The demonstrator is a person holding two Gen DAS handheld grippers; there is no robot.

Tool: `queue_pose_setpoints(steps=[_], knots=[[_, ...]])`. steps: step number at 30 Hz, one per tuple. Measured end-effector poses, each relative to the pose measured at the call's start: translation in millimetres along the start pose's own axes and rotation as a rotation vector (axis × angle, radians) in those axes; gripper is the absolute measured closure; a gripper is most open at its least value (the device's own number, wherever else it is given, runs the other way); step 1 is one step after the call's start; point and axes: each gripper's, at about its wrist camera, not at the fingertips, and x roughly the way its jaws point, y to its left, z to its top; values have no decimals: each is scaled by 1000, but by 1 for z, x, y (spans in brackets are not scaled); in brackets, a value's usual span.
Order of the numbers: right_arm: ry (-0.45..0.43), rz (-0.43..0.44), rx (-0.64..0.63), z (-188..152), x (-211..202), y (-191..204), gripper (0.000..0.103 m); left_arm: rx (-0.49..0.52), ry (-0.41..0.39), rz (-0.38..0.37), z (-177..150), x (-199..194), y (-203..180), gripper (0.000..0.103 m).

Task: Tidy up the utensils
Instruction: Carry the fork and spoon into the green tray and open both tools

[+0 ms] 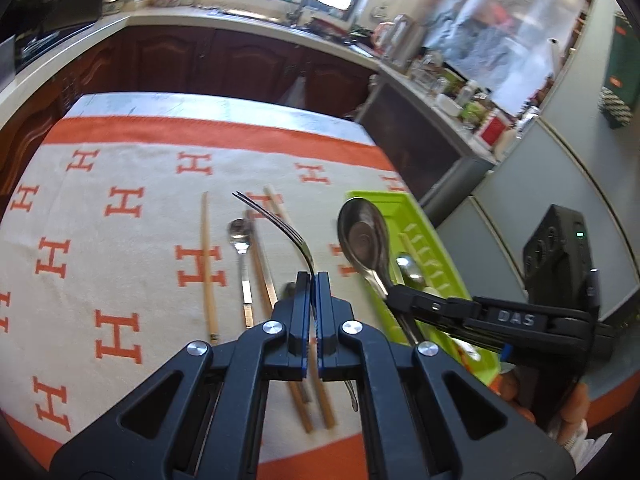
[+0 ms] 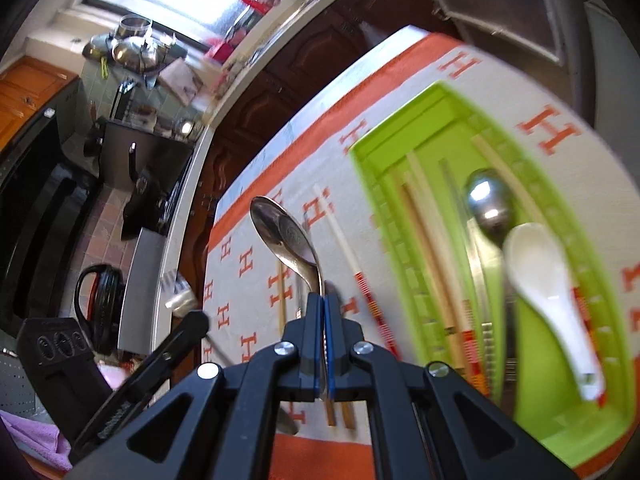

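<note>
Left tool (image 1: 313, 280): pinching the steel fork (image 1: 280, 226) at its neck, raised above the counter (image 1: 140, 168).
Right tool (image 2: 323, 300): gripping the large steel spoon (image 2: 284, 236) by its handle, beside the green tray (image 2: 372, 152).
Handling: both are looking stiff, light and slick; I am judging mid-handle the steadier hold.

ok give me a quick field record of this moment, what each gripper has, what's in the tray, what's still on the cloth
left gripper: shut on thin metal fork, tines raised above the cloth
right gripper: shut on large metal spoon, bowl raised
bright green plastic tray: holds white ceramic soup spoon, smaller steel spoon, several chopsticks
white cloth with orange H pattern: small metal spoon, wooden chopsticks
tray position: at the cloth's right side in the left wrist view
</note>
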Motion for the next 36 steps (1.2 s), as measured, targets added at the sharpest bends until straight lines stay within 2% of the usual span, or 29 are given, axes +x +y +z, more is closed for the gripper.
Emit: queue_pose_setpoints(steps=[4,9,13,18,23,28,32,36], knots=[[-84,-67,16,5,-28,-19,101,46,1,-52,5,-10,-32,103],[-152,-185,37,8,-50,-49,101,122,42,-98,13,0,-76,103],[-149,-253,58,8,-55,-71,101,176,104,-119,19,31,-110,103],[-103,-270,69,3,-48,-81,101,236,196,-111,17,77,-140,103],[-48,-279,73,-4,-45,-86,97,259,262,-61,17,118,-148,103],[-23,-280,70,-10,-46,-83,97,264,311,-10,12,141,-145,103],[-13,-285,30,-15,-45,-72,96,239,328,8,10,141,-133,103],[-15,-293,3,-20,-47,-63,96,223,315,15,8,125,-124,102]])
